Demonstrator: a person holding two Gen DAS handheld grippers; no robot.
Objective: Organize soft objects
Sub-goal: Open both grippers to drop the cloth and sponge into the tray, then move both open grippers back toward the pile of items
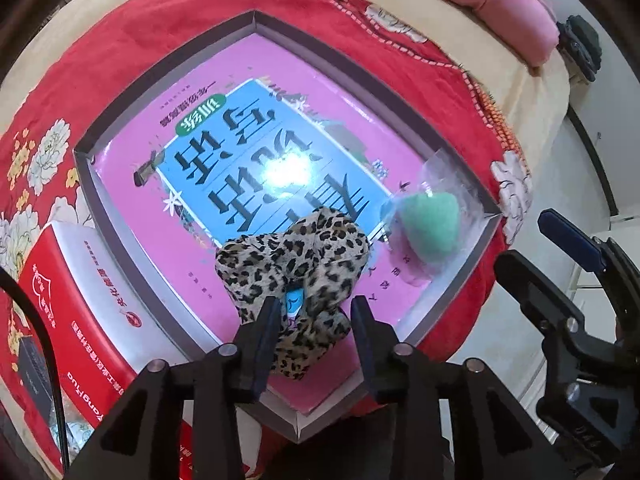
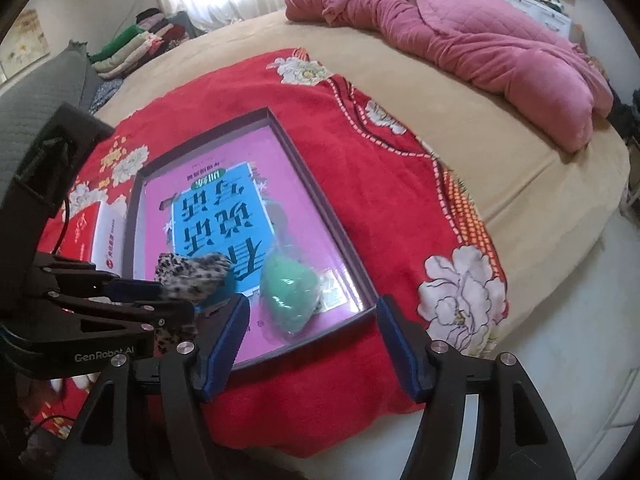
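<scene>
A leopard-print scrunchie lies in the shallow grey-rimmed box on a pink and blue book cover. My left gripper is open, its fingers straddling the scrunchie's near part; whether they touch it I cannot tell. A green sponge in a clear wrapper lies in the box's right corner. In the right wrist view the sponge sits just beyond my right gripper, which is open and empty above the box's near edge. The scrunchie and left gripper show at the left.
The box rests on a red floral blanket spread on a tan bed. A red and white carton lies beside the box's left side. A pink quilt is bunched at the bed's far side. Folded clothes are stacked far left.
</scene>
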